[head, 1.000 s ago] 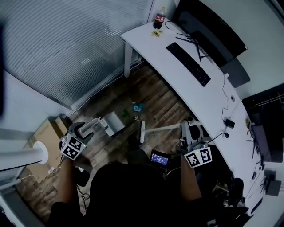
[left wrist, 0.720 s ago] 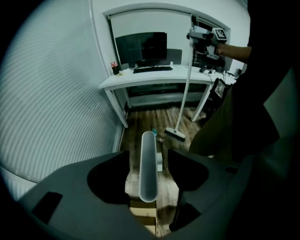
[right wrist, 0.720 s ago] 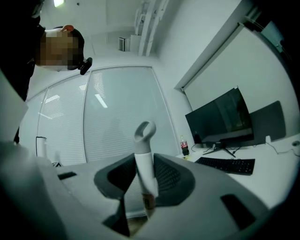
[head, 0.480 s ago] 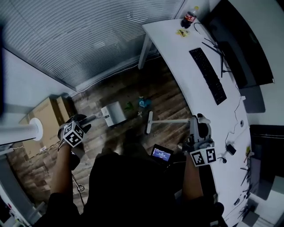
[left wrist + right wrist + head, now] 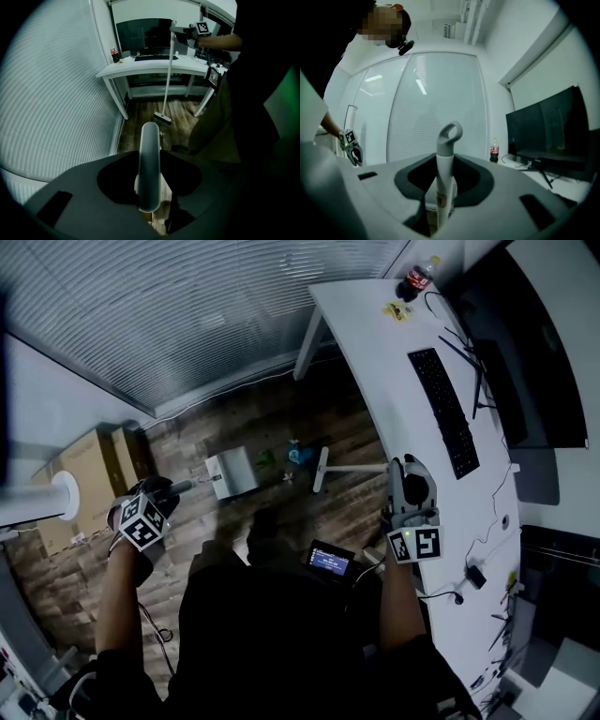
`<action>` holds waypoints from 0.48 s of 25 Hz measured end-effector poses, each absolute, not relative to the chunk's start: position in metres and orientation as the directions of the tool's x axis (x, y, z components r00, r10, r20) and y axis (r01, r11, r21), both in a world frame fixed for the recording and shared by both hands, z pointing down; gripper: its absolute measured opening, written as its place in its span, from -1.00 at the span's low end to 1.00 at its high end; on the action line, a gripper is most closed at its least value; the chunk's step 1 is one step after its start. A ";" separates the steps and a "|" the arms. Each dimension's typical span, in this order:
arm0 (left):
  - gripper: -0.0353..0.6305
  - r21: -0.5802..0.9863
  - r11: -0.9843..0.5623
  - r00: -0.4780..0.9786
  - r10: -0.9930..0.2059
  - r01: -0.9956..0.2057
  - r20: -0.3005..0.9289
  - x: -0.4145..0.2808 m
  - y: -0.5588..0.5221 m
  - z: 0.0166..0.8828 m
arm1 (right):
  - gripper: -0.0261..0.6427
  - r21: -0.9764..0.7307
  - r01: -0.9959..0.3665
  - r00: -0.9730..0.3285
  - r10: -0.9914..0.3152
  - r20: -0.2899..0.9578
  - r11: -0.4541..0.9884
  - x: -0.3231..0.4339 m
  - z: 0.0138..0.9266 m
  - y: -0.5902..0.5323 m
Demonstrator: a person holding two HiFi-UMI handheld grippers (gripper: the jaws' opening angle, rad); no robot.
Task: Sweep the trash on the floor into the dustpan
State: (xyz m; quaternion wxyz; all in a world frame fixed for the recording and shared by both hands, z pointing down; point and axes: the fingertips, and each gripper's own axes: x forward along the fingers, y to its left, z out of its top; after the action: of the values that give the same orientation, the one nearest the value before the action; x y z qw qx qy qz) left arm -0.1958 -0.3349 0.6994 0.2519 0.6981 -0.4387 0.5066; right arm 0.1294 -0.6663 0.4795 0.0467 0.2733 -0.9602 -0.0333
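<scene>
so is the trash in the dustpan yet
Not yet: the trash lies on the floor between the dustpan and the broom head.

- Head view: from above the person [image 5: 272,634], steeply down onto the wood floor [image 5: 272,427], white desk [image 5: 375,343] at right.
- Left gripper view: close behind the dustpan handle [image 5: 149,168], angled down toward floor and desk.
- Right gripper view: level, close behind the broom handle [image 5: 446,154], facing the blinds [image 5: 436,103]; all three catch the desk.
</scene>
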 end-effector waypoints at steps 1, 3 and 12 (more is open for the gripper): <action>-0.50 -0.093 -0.485 0.101 -0.358 -0.869 0.928 -0.196 -0.335 0.699 | -0.61 0.121 -0.502 -0.855 -0.512 0.080 0.857 0.123 0.483 -0.669; -0.50 -0.091 -0.482 0.099 -0.356 -0.871 0.929 -0.195 -0.336 0.699 | -0.61 0.167 -0.464 -0.870 -0.483 0.099 0.870 0.110 0.493 -0.673; -0.50 -0.076 -0.474 0.103 -0.340 -0.877 0.935 -0.186 -0.337 0.699 | -0.61 0.269 -0.229 -0.932 -0.290 0.217 0.936 0.047 0.588 -0.648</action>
State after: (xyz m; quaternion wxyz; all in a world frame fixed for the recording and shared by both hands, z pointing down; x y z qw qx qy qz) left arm -0.1856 -0.3374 0.6990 0.2654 0.6935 -0.4386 0.5062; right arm 0.0467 -0.6477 0.5884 0.1274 0.1330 -0.9755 -0.1205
